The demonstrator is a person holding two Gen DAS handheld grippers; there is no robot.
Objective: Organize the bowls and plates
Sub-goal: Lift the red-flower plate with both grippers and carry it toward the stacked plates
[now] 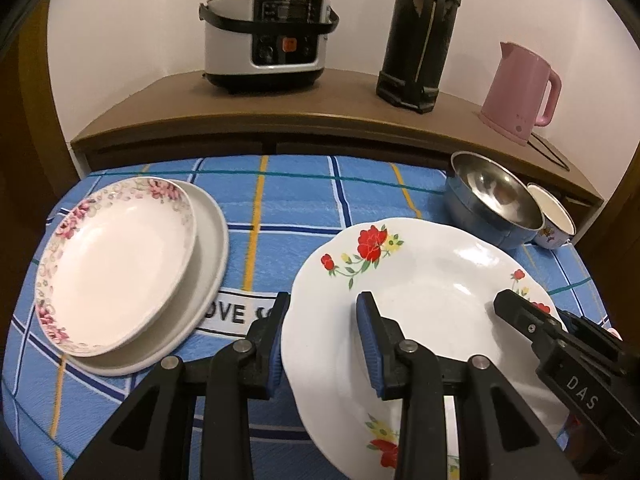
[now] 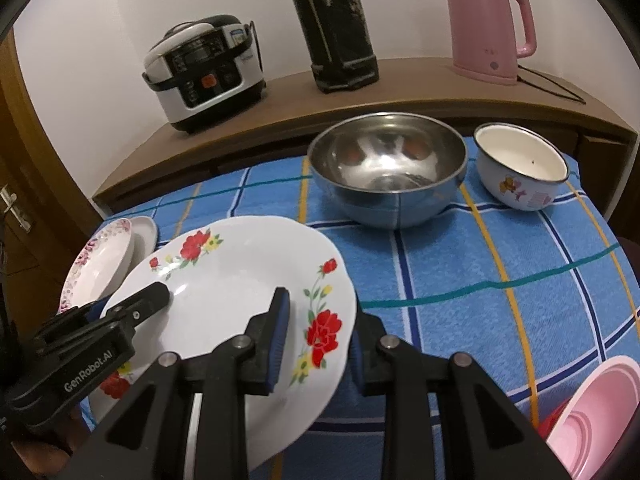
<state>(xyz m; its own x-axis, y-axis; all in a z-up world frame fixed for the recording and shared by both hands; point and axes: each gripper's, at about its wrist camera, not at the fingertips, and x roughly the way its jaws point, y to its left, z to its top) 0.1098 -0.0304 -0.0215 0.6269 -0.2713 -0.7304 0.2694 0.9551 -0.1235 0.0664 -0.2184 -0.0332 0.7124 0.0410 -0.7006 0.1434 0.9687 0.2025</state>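
Gripping the red-flowered plate (image 1: 432, 280) (rim tilted), left gripper (image 1: 326, 340) and right gripper (image 2: 320, 344)

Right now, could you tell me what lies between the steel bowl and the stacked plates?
Only bare checked cloth separates the steel bowl from the stacked plates, seen in the left wrist view.
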